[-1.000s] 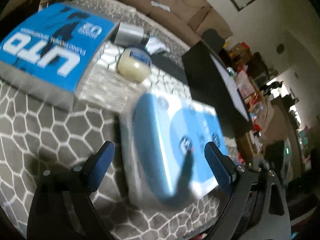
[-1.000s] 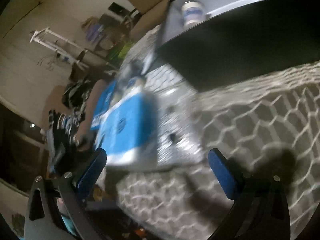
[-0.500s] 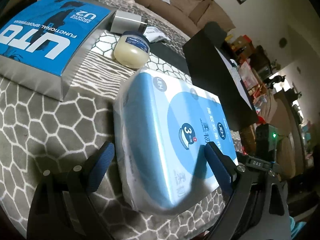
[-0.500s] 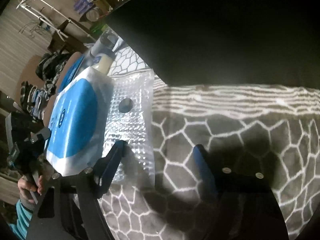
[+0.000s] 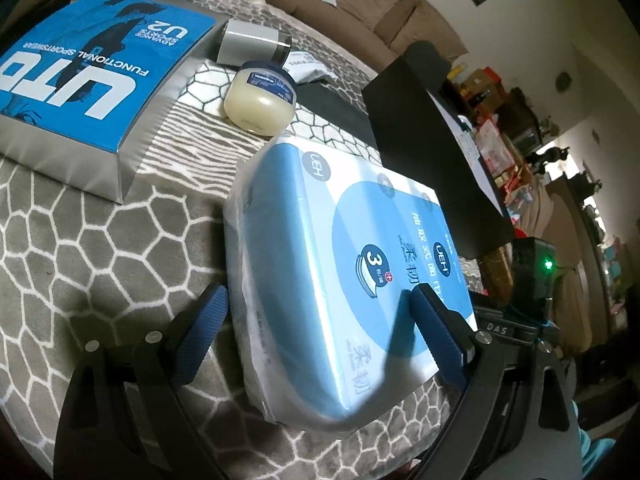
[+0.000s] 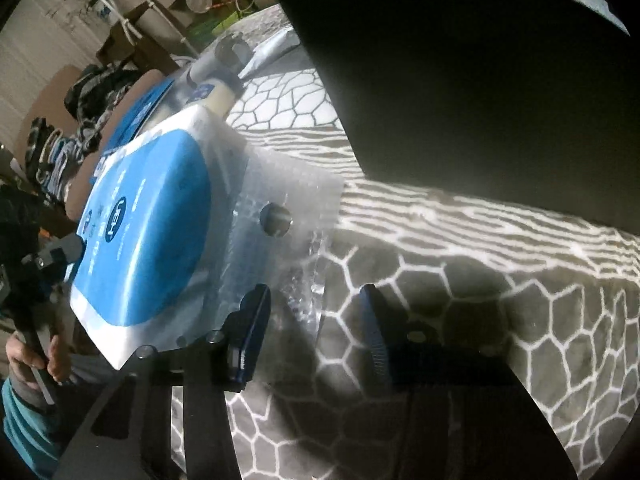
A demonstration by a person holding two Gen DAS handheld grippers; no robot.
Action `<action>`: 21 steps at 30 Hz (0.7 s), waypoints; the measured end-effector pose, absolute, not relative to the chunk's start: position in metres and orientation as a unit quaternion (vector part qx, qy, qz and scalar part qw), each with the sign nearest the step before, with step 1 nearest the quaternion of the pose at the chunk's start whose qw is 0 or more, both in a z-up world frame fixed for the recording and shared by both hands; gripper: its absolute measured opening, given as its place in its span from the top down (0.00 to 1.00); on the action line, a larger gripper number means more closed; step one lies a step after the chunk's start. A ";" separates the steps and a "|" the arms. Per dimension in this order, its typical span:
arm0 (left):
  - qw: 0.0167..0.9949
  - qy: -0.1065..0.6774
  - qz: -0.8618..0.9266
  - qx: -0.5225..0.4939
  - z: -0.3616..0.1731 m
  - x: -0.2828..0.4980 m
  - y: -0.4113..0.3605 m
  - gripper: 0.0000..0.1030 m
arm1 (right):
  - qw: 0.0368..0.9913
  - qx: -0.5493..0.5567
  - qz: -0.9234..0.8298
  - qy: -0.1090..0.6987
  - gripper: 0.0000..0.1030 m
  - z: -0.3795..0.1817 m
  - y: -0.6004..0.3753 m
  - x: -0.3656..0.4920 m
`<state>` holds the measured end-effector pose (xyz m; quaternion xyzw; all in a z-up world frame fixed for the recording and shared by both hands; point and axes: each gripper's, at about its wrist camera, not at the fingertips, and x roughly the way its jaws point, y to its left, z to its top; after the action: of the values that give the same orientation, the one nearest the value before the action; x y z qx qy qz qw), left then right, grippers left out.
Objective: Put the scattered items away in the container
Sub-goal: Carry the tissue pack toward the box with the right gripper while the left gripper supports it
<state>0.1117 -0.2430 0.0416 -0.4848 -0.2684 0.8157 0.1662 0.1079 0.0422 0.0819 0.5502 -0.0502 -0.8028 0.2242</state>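
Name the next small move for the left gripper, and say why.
Probably ease the left gripper down and forward so both pads flank the blue-and-white plastic-wrapped tissue pack before closing. Its jaws stand open at the pack's near end. One pad sits beside the pack and the other looks to be over its top face. Neither seems to press yet.

- Blanket (image 5: 80, 240): grey with a white honeycomb pattern.
- Tissue pack (image 5: 344, 280): light blue and white, with a darker blue circle.
- Flat box (image 5: 92, 60): blue top with white letters, silver sides.
- Jar (image 5: 260, 100): pale yellow, dark blue lid.
- Container (image 6: 480, 80): black.
- Gripper pads (image 5: 200, 336): dark blue.
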 end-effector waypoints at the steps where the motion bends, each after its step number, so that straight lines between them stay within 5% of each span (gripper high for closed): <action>1: 0.166 -0.270 0.815 -0.485 0.042 0.112 -0.243 0.10 | 0.219 0.546 -0.807 -0.060 0.53 0.085 0.047 0.110; 3: 0.166 -0.271 0.815 -0.485 0.041 0.111 -0.244 0.10 | 0.217 0.546 -0.803 -0.102 0.48 0.088 0.059 0.114; 6: 0.168 -0.274 0.813 -0.485 0.040 0.110 -0.246 0.10 | 0.249 0.550 -0.767 -0.216 0.27 0.085 0.087 0.118; 12: 0.169 -0.276 0.813 -0.484 0.038 0.109 -0.247 0.10 | 0.288 0.552 -0.647 -0.441 0.25 0.039 0.121 0.118; 21: 0.168 -0.276 0.814 -0.483 0.035 0.107 -0.248 0.06 | 0.327 0.553 -0.608 -0.466 0.26 0.030 0.109 0.118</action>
<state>0.1074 -0.2477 0.0351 -0.4827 -0.2762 0.8138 0.1684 0.1180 0.1094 0.0300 0.5531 -0.4661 -0.6084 0.3265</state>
